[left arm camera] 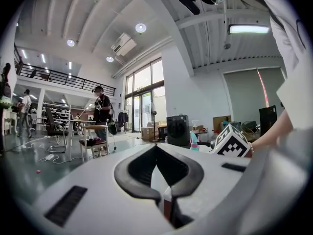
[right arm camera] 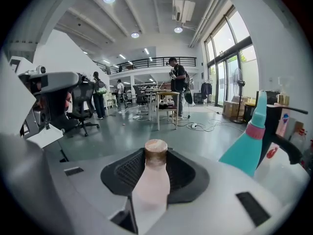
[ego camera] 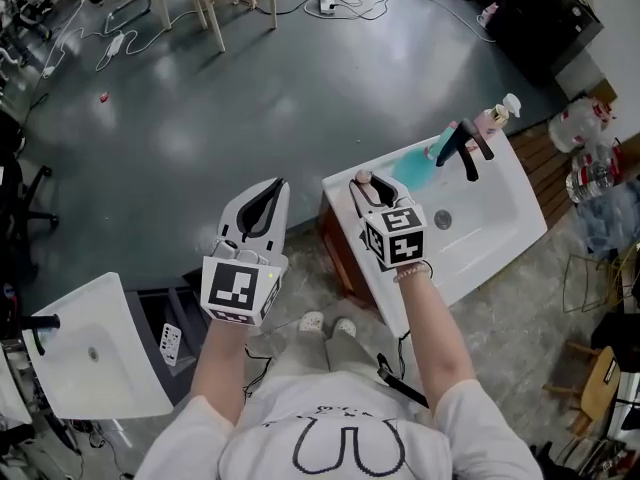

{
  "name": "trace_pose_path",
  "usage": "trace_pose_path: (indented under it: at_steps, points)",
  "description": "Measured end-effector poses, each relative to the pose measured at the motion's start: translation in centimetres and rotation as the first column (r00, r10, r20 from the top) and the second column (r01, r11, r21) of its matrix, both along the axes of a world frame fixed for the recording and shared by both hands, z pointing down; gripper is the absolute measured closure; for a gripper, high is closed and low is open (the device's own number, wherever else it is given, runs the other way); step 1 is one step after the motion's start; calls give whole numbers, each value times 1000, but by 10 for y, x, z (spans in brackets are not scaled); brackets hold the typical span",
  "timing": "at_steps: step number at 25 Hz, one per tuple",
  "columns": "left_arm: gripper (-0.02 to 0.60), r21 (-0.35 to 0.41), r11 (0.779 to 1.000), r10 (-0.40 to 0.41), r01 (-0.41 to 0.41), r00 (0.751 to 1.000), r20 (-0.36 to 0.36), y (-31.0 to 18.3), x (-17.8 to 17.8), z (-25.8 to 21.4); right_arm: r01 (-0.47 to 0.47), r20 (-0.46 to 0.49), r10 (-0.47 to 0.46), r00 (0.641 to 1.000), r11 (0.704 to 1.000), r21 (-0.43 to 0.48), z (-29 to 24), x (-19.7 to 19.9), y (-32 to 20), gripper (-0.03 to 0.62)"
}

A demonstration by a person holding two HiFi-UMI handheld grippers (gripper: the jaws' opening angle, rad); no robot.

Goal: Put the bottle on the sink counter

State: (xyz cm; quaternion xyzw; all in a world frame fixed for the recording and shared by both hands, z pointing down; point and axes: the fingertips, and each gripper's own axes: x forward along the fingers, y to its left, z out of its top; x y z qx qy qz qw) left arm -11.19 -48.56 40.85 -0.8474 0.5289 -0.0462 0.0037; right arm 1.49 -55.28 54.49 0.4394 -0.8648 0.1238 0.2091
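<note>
A small pale pink bottle (ego camera: 366,192) with a brown cap is held in my right gripper (ego camera: 362,182), shut on its body, with the cap sticking out past the fingertips. It hangs over the near left corner of the white sink (ego camera: 500,230). In the right gripper view the bottle (right arm camera: 152,180) lies between the black pads (right arm camera: 188,175) of that gripper (right arm camera: 155,156). My left gripper (ego camera: 279,182) is shut and empty over the grey floor, left of the sink. In its own view the left gripper (left arm camera: 156,146) has its tips together.
On the sink's far rim stand a black faucet (ego camera: 463,150), a teal spray bottle (ego camera: 432,158) and a pink dispenser (ego camera: 497,116). A second white sink (ego camera: 90,353) lies at lower left. Bagged plastic bottles (ego camera: 590,148) sit at right, with cables and chair legs across the floor.
</note>
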Motion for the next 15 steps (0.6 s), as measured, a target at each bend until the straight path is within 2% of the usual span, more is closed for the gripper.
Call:
trace_pose_path:
  at_steps: [15]
  points:
    - [572, -25, 1000, -16, 16, 1000, 1, -5, 5, 10, 36, -15, -37, 999, 999, -24, 14, 0, 5, 445]
